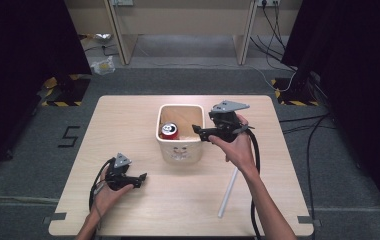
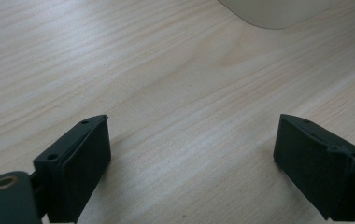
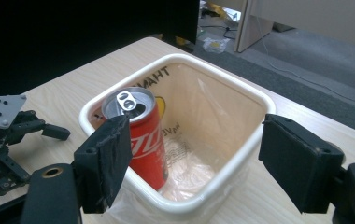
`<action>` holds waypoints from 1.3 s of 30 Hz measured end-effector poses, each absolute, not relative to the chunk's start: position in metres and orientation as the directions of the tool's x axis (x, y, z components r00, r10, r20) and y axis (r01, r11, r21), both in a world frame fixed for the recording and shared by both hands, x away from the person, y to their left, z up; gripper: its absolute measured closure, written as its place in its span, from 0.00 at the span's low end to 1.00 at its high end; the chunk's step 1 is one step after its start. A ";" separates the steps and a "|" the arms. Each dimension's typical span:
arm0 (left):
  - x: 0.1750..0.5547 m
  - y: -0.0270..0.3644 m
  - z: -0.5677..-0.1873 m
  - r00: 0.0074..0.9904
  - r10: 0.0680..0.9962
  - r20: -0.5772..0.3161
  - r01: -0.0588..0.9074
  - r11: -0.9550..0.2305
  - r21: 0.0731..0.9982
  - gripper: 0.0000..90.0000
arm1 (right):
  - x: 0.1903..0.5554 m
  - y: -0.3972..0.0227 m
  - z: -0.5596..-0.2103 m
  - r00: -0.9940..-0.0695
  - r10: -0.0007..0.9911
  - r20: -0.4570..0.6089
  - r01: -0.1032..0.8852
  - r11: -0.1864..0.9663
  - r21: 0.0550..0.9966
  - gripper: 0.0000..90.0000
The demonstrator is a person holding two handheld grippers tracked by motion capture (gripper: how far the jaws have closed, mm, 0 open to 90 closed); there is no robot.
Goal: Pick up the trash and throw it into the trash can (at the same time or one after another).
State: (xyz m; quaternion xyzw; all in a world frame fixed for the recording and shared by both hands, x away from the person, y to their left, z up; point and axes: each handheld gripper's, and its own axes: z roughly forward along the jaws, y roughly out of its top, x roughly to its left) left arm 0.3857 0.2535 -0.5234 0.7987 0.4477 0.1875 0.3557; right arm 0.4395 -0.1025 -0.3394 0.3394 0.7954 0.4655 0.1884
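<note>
bright overhead light, soft shadows, dark edges, slight blur

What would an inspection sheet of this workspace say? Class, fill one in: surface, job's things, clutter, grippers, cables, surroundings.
Surface: wooden table, bare around the things.
Job's things: red can upright inside the cream bin; the bin is lined with clear plastic.
Clutter: white tube lying on the table near the right forearm.
Grippers: left gripper open, low over the table; right gripper open at the bin's rim, holding nothing.
Cables: one trails from each gripper; more lie on the floor at the right.
Surroundings: grey floor, dark curtains at both sides, wooden desk legs behind, crumpled wrappers on the floor.
</note>
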 end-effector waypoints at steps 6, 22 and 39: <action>0.386 0.253 -0.523 0.529 0.849 -0.019 0.582 -0.346 0.736 0.11 | 0.437 -0.112 -0.343 -0.688 0.725 0.012 0.367 0.333 0.868 0.28; 0.386 0.253 -0.523 0.529 0.849 -0.019 0.582 -0.346 0.736 0.11 | 0.418 -0.152 -0.364 -0.629 0.778 -0.014 0.385 0.326 0.864 0.28; 0.386 0.253 -0.523 0.528 0.849 -0.020 0.583 -0.344 0.736 0.11 | 0.383 -0.181 -0.398 -0.583 0.812 -0.015 0.409 0.309 0.859 0.28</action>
